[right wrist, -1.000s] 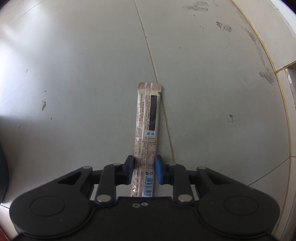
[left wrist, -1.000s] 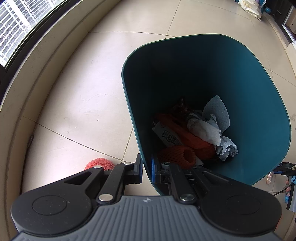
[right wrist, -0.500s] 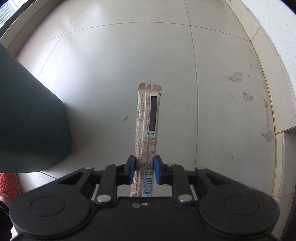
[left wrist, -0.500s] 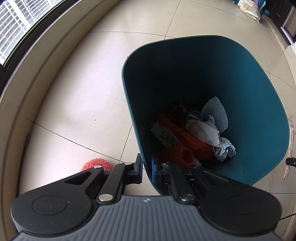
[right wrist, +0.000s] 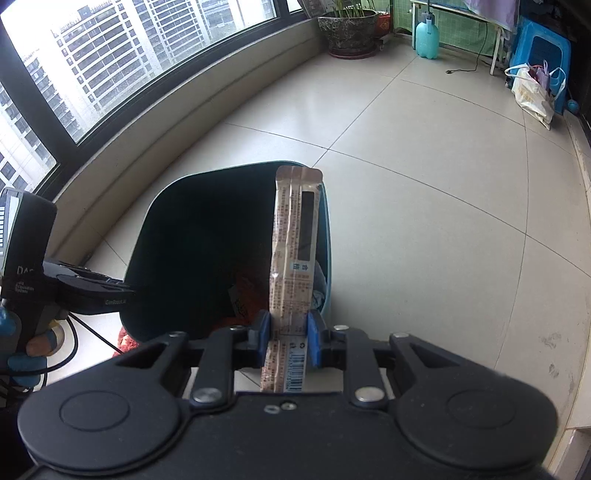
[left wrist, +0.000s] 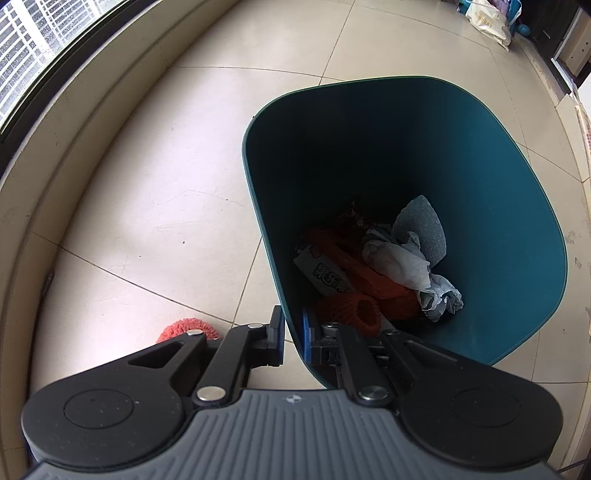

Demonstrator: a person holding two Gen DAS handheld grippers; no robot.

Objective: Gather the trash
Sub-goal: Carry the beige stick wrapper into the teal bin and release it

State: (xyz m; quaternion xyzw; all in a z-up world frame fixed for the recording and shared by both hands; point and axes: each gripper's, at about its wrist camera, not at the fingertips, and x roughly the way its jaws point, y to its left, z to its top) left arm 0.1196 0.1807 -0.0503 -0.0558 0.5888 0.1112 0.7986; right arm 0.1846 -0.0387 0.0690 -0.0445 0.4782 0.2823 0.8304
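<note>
I have the left tongs (left wrist: 293, 334) clamped across the near wall of the teal trash bin (left wrist: 524, 206), one pad outside and one inside, while the right tongs (right wrist: 288, 334) grip a long pinkish snack wrapper (right wrist: 294, 236) low on its length, its sealed top pointing toward twelve o'clock over the bin's open mouth. Judging by this, the wrapper is about to be dropped in, yet it lines up with the bin's right-hand rim, at roughly one o'clock of the opening, not with the middle; if I open the tongs here the light strip could catch that rim or flutter down outside onto the tiled floor (right wrist: 443, 221). The stiff wrapper might also cling to a pad for a moment and fall askew. A pull from the left tongs could tip the bin, since only a thin wall is pinched. The left wrist view alone shows what lies inside: a crumpled white tissue (left wrist: 399, 258), a red foam net sleeve (left wrist: 351, 306), a printed carton (left wrist: 325, 277) and blue paper toward three o'clock, plus a red fluffy object (left wrist: 188, 328) on the floor at eight o'clock. The wrapper does not show there at all. The right wrist view alone shows the wrapper, the window (right wrist: 92, 62), a potted plant (right wrist: 349, 29), a blue stool (right wrist: 543, 55) and the left-hand device at nine o'clock.
</note>
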